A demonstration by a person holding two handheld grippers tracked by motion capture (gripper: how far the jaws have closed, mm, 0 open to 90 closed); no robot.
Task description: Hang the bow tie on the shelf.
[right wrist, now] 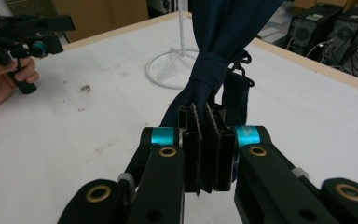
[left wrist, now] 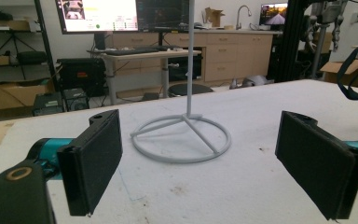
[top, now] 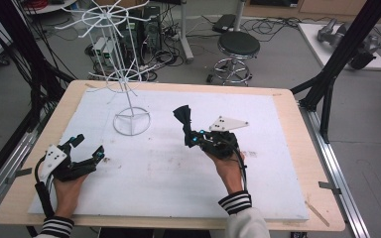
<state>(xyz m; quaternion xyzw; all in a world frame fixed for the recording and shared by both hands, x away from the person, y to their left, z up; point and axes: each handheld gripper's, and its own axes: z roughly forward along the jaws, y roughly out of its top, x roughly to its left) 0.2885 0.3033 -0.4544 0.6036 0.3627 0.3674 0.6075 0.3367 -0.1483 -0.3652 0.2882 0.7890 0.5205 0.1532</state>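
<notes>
Dark navy fabric item (right wrist: pixel 223 42), with a knot-like waist and a thin strap with a small clasp, clamped at its lower end between the jaws of the right tool (right wrist: pixel 204 140); held upright above the tabletop (top: pixel 178 168), right of centre in the high view (top: pixel 184 119). Exact type not determinable; resembles a bow tie or strapped accessory. Cloth soft and limp, flaring above the grip, strap hanging loose beside the jaws.

Left tool (top: pixel 87 148) near the front left edge, jaws wide apart, empty; seen in its own view aimed at the stand base.

Farther back, white wire stand (top: pixel 129 74) with ring base (left wrist: pixel 182 137), thin upright pole and radiating arms at the top, well apart from both tools.

Risks, as judgement: grip only on a narrow end, so slipping under a tug likely; loose strap liable to snag on the wire arms; light stand liable to tip if cloth or tool catches the pole.
</notes>
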